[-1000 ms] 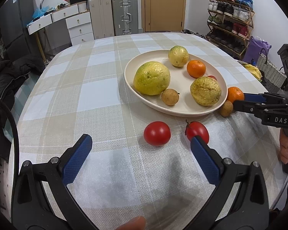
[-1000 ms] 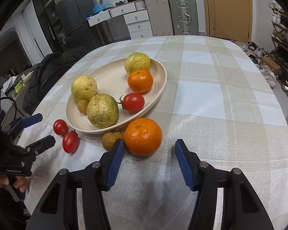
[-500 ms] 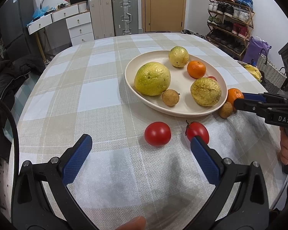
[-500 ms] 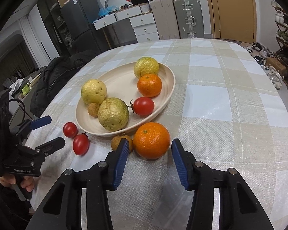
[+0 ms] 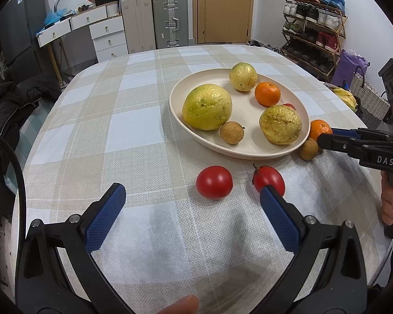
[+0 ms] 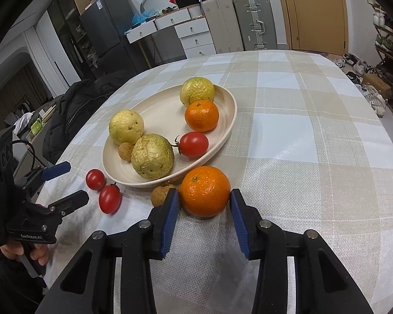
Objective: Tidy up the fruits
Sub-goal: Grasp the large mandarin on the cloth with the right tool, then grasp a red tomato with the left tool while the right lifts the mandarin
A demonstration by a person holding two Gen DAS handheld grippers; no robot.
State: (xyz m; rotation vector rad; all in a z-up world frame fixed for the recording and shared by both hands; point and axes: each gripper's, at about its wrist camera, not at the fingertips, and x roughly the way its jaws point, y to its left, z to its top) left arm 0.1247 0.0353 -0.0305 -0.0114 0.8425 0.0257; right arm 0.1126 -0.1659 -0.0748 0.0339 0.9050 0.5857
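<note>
Loose round orange [image 6: 205, 190] on checked-cloth desk [image 6: 301, 136], just outside near rim of cream oval plate [image 6: 224, 141], between blue-padded fingers [image 6: 170, 218] of right gripper [image 6: 203, 206]. Fingers closing; left pad at the peel, narrow gap visible at right pad, contact not confirmed. Peel bright, dimpled, stem end up. Small brown round fruit [image 6: 160, 195] just left, partly hidden behind left finger. Left gripper [image 5: 191, 201] wide open, empty, near two red tomatoes [image 5: 214, 182] on desk; right finger tip overlapping second tomato [image 5: 269, 180]. Plate's red tomato [image 5: 288, 106] mostly hidden in left view.
</note>
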